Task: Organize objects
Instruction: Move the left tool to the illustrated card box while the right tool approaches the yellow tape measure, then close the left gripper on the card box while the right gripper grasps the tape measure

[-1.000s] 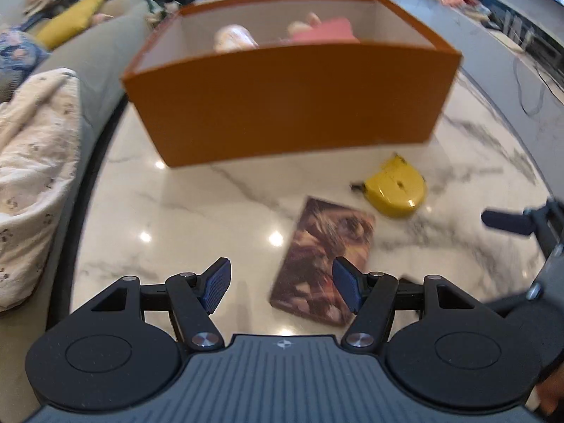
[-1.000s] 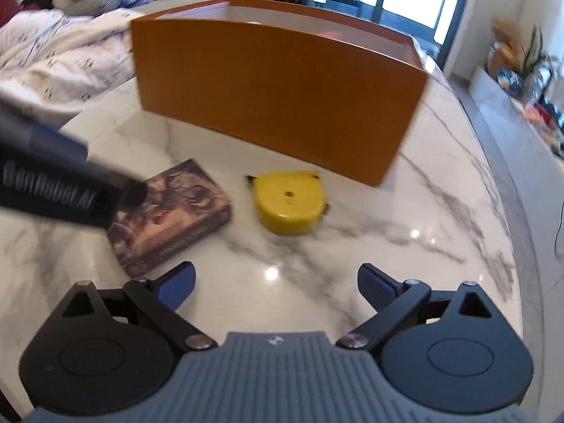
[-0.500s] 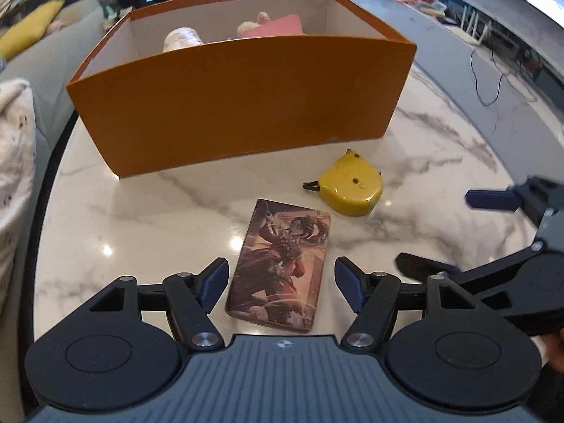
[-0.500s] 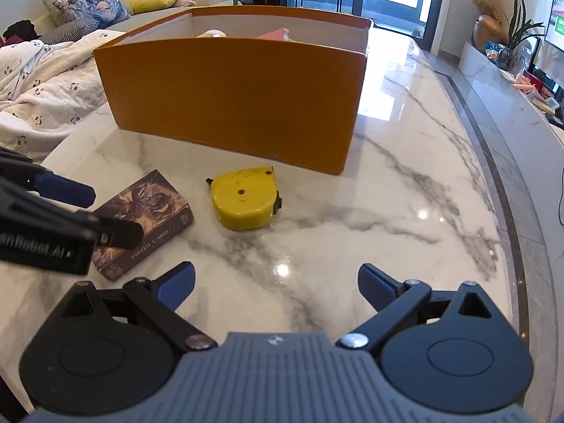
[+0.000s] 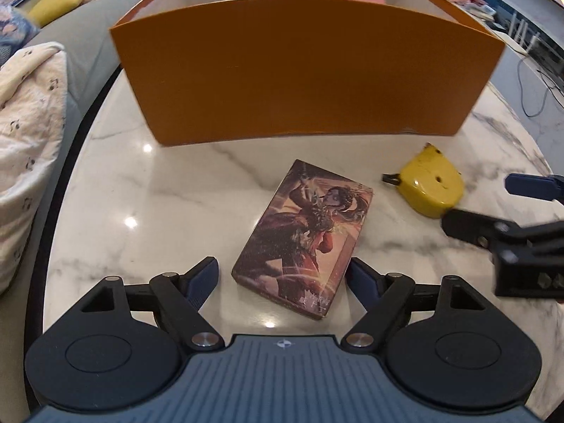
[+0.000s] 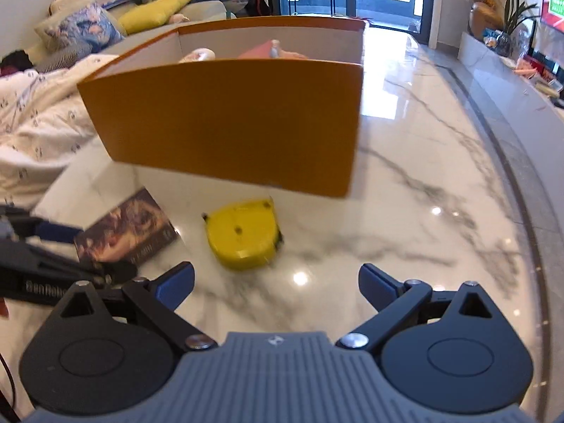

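Note:
A flat illustrated card box (image 5: 306, 232) lies on the marble table (image 5: 141, 190), with my left gripper (image 5: 282, 275) just above its near end. The jaws are opening and straddle that end without the pads touching it. A yellow tape measure (image 5: 431, 185) lies to its right, in front of the orange box (image 5: 303, 81). In the right wrist view the tape measure (image 6: 243, 238) sits ahead of my open right gripper (image 6: 276, 280), nothing between the fingers. The card box (image 6: 127, 229) shows at left there, and the orange box (image 6: 229, 120) holds pink and pale items.
A grey sofa with a patterned white blanket (image 5: 24, 134) runs along the table's left edge. The right gripper's fingers (image 5: 493, 225) reach in beside the tape measure. A floor channel and a low shelf (image 6: 511, 63) lie off to the right.
My left gripper has come down over the card box and its jaws have spread wider. The right gripper has moved in closer to the tape measure, staying open.

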`<state>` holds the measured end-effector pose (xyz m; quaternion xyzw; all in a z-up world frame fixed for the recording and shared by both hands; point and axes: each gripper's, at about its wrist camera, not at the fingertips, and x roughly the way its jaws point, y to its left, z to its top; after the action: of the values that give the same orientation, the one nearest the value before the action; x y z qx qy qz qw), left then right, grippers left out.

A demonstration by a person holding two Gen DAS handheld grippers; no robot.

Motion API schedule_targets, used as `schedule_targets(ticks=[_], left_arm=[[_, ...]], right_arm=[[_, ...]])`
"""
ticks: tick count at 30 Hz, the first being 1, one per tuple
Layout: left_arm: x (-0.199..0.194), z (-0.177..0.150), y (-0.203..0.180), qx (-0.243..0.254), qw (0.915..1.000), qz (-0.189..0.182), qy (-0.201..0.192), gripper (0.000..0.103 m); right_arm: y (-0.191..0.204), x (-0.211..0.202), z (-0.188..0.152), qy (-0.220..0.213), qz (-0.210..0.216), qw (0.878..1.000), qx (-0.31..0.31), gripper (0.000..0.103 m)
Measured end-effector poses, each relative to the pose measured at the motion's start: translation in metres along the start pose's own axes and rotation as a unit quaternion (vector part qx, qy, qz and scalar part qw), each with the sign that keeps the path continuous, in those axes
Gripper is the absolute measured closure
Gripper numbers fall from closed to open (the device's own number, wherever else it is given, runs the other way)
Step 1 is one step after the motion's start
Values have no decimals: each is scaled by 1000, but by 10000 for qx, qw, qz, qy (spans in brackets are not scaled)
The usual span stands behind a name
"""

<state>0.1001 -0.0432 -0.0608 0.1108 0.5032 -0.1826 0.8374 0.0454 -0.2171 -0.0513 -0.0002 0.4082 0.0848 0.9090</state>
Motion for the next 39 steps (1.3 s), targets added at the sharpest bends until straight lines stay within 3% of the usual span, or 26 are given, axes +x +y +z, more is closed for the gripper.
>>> schedule_targets(ticks=[4, 6, 11, 14, 17, 23, 26, 27, 39], left_arm=[[2, 3, 11, -178, 9998, 89, -75, 10], [4, 4, 11, -121, 9998, 62, -176, 10], [11, 7, 2, 175, 9985, -81, -507, 10], [12, 11, 3, 180, 9987, -112, -455, 11], [9, 11, 3, 177, 9990, -125, -384, 18], [3, 11, 8, -26, 9992, -257, -306, 26], [0, 9, 8, -53, 9992, -291, -272, 28], [-1, 8, 9, -346, 9983, -357, -312, 28], [-30, 2, 12, -471, 9965, -366, -579, 30]], right_arm=[[4, 19, 8, -28, 19, 10000, -62, 5], [5, 27, 9, 32, 43, 9999, -96, 17], [16, 35, 8, -30, -55, 9992, -390, 23], [22, 37, 8, -30, -202, 9983, -550, 29], [25, 34, 7, -99, -178, 9980, -605, 47], [21, 29, 3, -111, -160, 9989, -432, 48], [16, 24, -1, -101, -145, 9992, -347, 48], [15, 22, -2, -116, -144, 9993, -323, 48], [6, -17, -14, -327, -31, 9992, -241, 47]])
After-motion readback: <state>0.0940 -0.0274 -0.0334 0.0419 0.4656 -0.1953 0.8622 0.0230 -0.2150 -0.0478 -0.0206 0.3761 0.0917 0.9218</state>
